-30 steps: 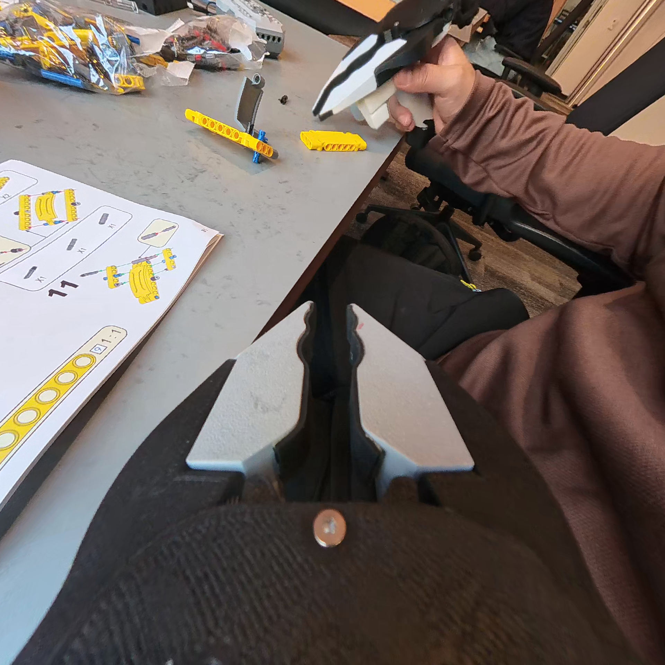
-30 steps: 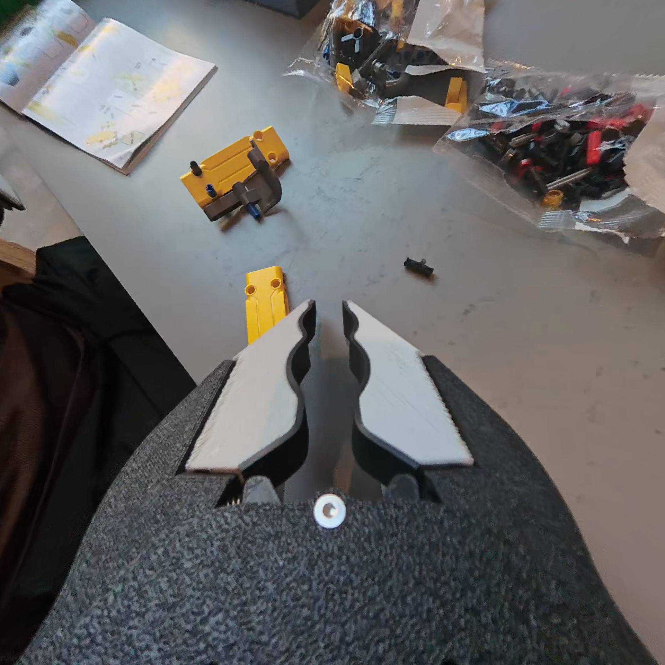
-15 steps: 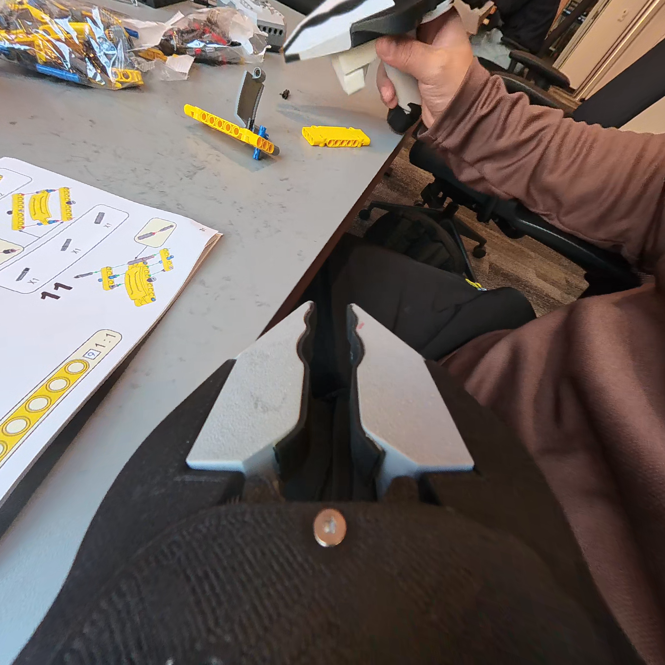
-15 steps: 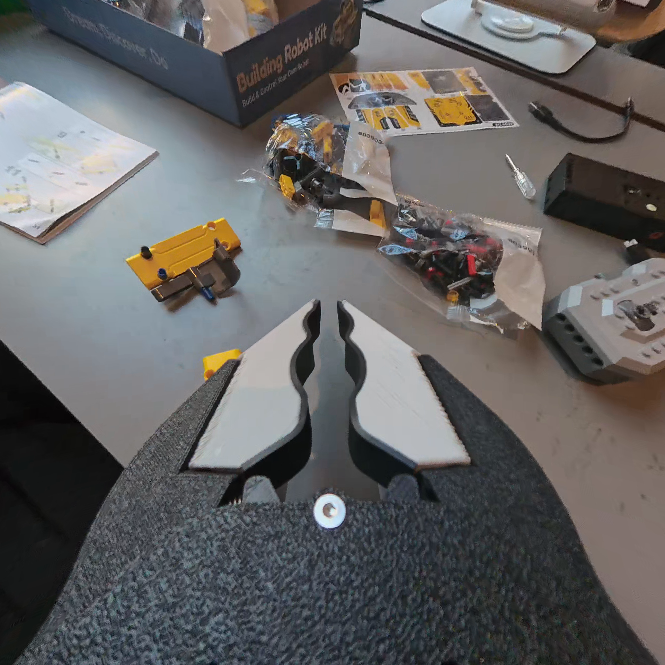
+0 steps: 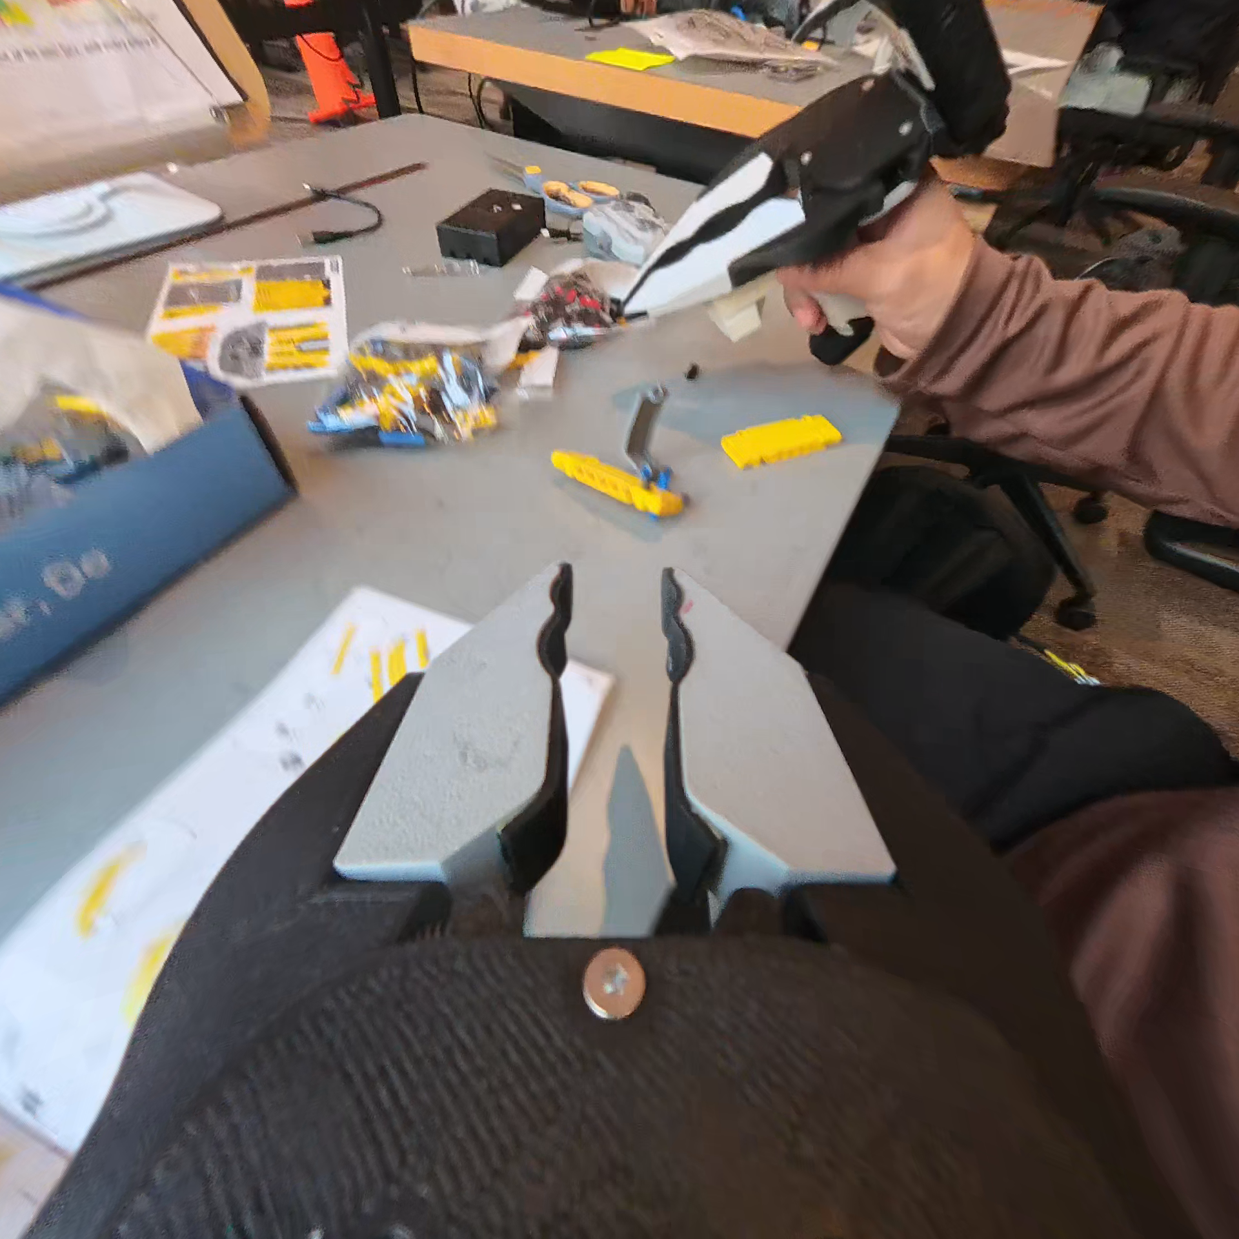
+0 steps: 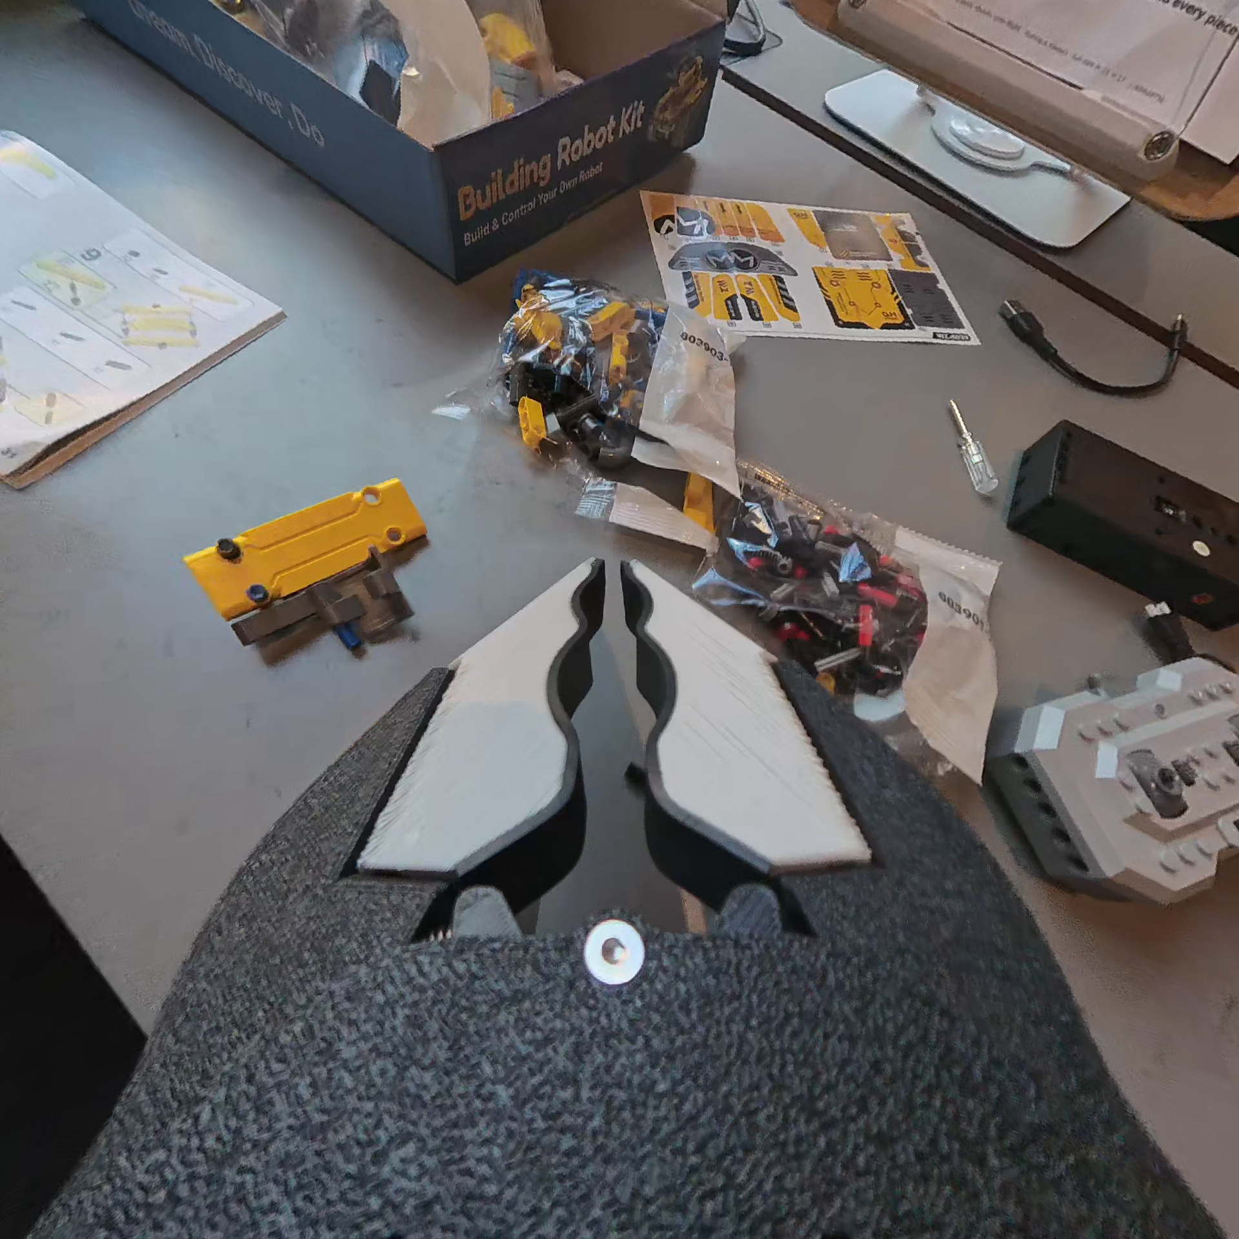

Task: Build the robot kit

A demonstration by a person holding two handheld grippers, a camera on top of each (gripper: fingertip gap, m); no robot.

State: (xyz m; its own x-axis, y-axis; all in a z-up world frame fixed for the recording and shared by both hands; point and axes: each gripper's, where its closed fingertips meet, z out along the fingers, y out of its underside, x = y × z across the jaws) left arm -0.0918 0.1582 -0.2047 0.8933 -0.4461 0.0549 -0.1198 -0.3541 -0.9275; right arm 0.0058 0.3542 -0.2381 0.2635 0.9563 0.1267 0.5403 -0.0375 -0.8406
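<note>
My left gripper (image 5: 615, 576) is open and empty, held above the near table edge over a corner of the instruction booklet (image 5: 268, 771). Ahead of it lie a yellow beam with an upright grey piece (image 5: 617, 479) and a loose yellow plate (image 5: 781, 440). My right gripper (image 6: 612, 566) is shut with nothing between its fingers, above the table just left of a bag of red and black parts (image 6: 824, 597). It also shows in the left wrist view (image 5: 670, 288), held by a hand. The yellow plate with the grey piece (image 6: 305, 543) lies to its left.
A blue kit box (image 6: 416, 154) stands at the back. A bag of yellow parts (image 6: 576, 362), a sticker sheet (image 6: 804, 268), a small screwdriver (image 6: 972, 449), a black box (image 6: 1126, 509) and a grey hub (image 6: 1126, 771) lie about. A small black pin (image 5: 690, 370) lies loose. My hands' fingertips stand some 25 cm from each other. The small black pin (image 5: 690, 370) lies some 8 cm from my right tips, 25 cm from my left tips.
My left gripper has swung up and over the table and its jaws have widened. My right gripper has risen and moved on past the loose yellow plate, and its jaws have closed in.
</note>
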